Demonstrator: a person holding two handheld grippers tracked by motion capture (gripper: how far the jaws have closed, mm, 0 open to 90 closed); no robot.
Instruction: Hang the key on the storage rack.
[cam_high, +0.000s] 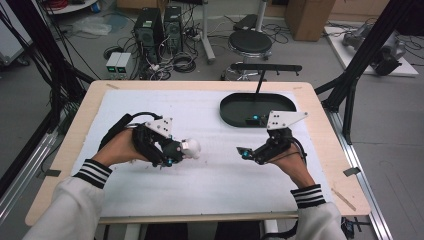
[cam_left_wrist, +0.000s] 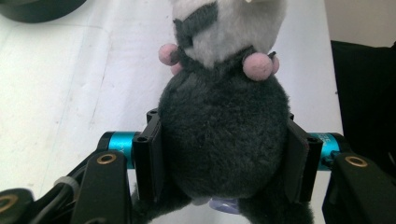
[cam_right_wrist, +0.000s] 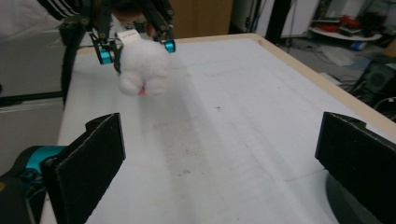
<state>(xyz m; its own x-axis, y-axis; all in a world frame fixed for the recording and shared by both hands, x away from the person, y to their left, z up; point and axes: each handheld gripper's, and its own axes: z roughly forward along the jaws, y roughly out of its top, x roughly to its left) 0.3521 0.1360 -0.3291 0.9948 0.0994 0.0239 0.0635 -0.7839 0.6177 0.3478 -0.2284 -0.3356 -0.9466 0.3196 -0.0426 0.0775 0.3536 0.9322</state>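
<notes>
While the plush toy (cam_left_wrist: 222, 126) sits squeezed between the jaws of your left gripper (cam_high: 172, 152), it hangs over the left middle of the white mat (cam_high: 210, 180), white head pointing toward the centre. Your right gripper (cam_high: 248, 153) holds nothing, jaws spread wide, facing the toy from well apart, with the black tray (cam_high: 230, 107) just behind it.

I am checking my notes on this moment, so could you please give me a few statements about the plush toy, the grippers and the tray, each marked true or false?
1. The left gripper is shut on the plush toy. True.
2. The right gripper holds a block. False: its jaws stand open with nothing between them.
3. The black tray sits on the table's far side. True.
4. The plush toy lies in the tray. False: it is held off the white mat.
</notes>
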